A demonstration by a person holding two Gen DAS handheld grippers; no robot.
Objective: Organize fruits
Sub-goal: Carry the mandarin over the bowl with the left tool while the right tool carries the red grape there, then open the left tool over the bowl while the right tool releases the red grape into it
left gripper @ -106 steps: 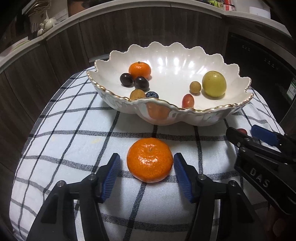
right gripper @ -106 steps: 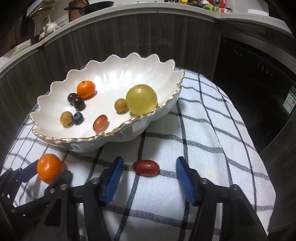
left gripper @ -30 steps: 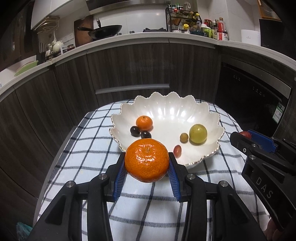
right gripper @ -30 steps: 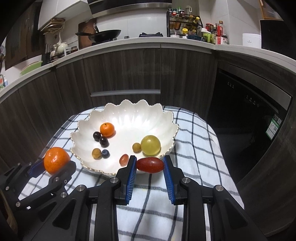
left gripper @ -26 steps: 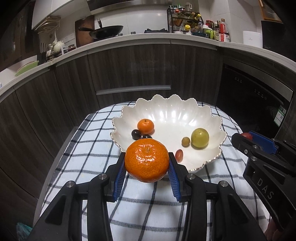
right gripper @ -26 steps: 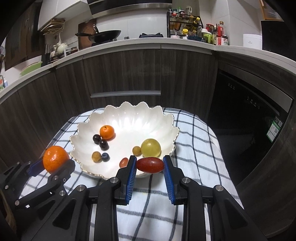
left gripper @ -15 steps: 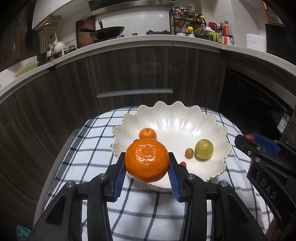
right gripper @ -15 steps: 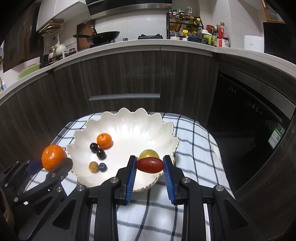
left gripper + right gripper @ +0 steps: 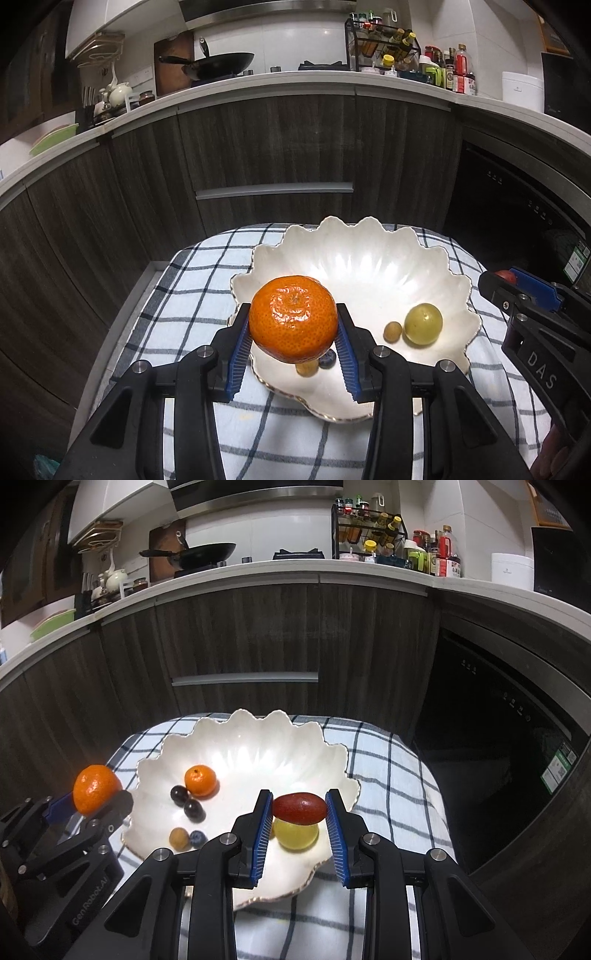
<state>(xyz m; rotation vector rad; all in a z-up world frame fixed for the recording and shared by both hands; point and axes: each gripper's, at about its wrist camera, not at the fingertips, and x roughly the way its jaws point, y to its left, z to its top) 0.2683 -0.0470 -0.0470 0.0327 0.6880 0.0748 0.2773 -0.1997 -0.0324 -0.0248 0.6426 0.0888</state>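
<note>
My left gripper [image 9: 293, 345] is shut on a large tangerine [image 9: 293, 318] and holds it above the left side of the white scalloped bowl [image 9: 369, 266]. My right gripper [image 9: 299, 825] is shut on a red oval fruit [image 9: 300, 808] above the bowl's right side [image 9: 258, 753]. In the bowl lie a small tangerine [image 9: 200, 780], two dark grapes [image 9: 186, 802], a blueberry [image 9: 198, 838], a brown longan [image 9: 178, 839] and a yellow-green fruit [image 9: 423, 324]. The left gripper with its tangerine [image 9: 96, 788] shows at the left of the right wrist view.
The bowl stands on a checked cloth [image 9: 192, 291] over a small table. Dark wood kitchen cabinets [image 9: 273, 147] rise behind it, with a dishwasher front [image 9: 498, 738] at the right. The worktop above holds a wok [image 9: 221, 62] and bottles.
Both grippers closed on their fruits on the cloth, lifted them, and have moved forward over the bowl; in the last half second both advanced further over its inside.
</note>
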